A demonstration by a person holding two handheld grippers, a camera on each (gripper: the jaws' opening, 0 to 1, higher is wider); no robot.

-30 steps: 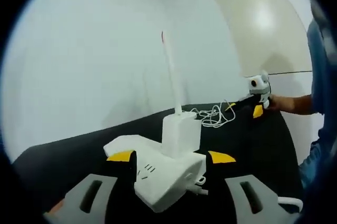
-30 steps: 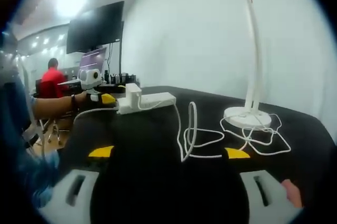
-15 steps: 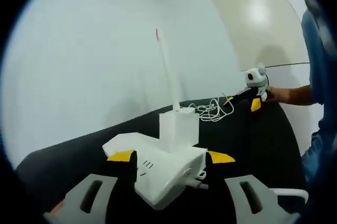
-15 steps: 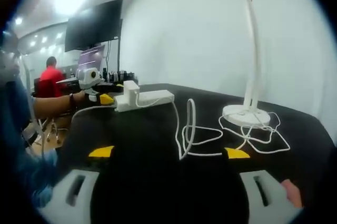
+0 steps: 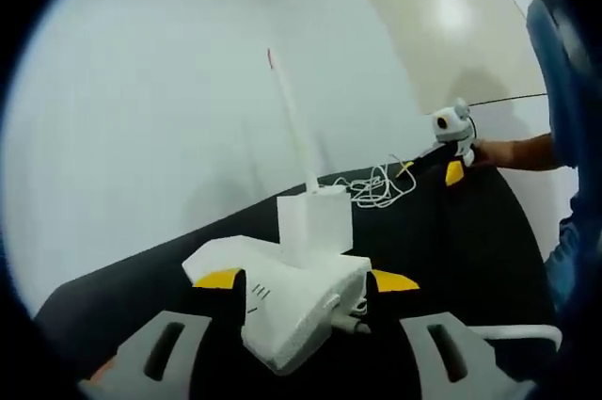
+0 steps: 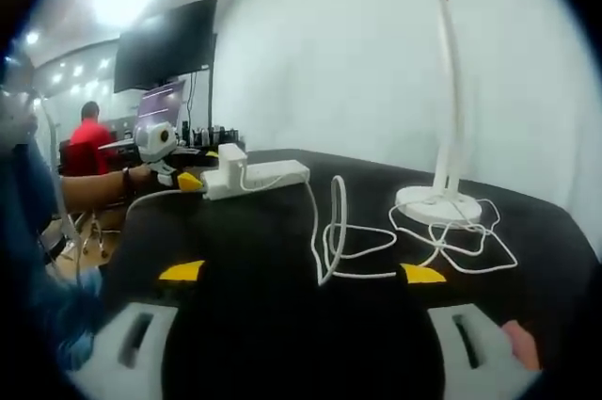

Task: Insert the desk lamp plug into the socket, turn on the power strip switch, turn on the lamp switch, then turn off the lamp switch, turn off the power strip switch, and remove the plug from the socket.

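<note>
The white power strip (image 5: 287, 301) lies on the black table with its near end between my left gripper's (image 5: 306, 280) yellow-tipped jaws, which stand open on either side of it. A white plug block (image 5: 315, 219) stands upright in the strip. Behind it rises the thin white lamp arm (image 5: 290, 118), and the lamp cord (image 5: 376, 188) lies coiled. Far right, my right gripper (image 5: 453, 136) hovers in a hand. My right gripper (image 6: 302, 273) is open over the table. Beyond it lie the cord (image 6: 331, 240), the lamp base (image 6: 437, 204), the power strip (image 6: 261, 177), the plug block (image 6: 233, 157) and the left gripper (image 6: 183, 179) at the strip's end.
The black table (image 6: 282, 325) ends at a white wall. The strip's own white cable (image 5: 513, 334) runs off to the right. A dark monitor (image 6: 169, 47) and a person in red (image 6: 91, 132) are in the room behind. A blue sleeve (image 5: 564, 89) is at the right.
The left gripper view has shifted a little, with the strip now slightly lower and closer between the jaws. The right gripper view is almost unchanged. Both grippers stay open.
</note>
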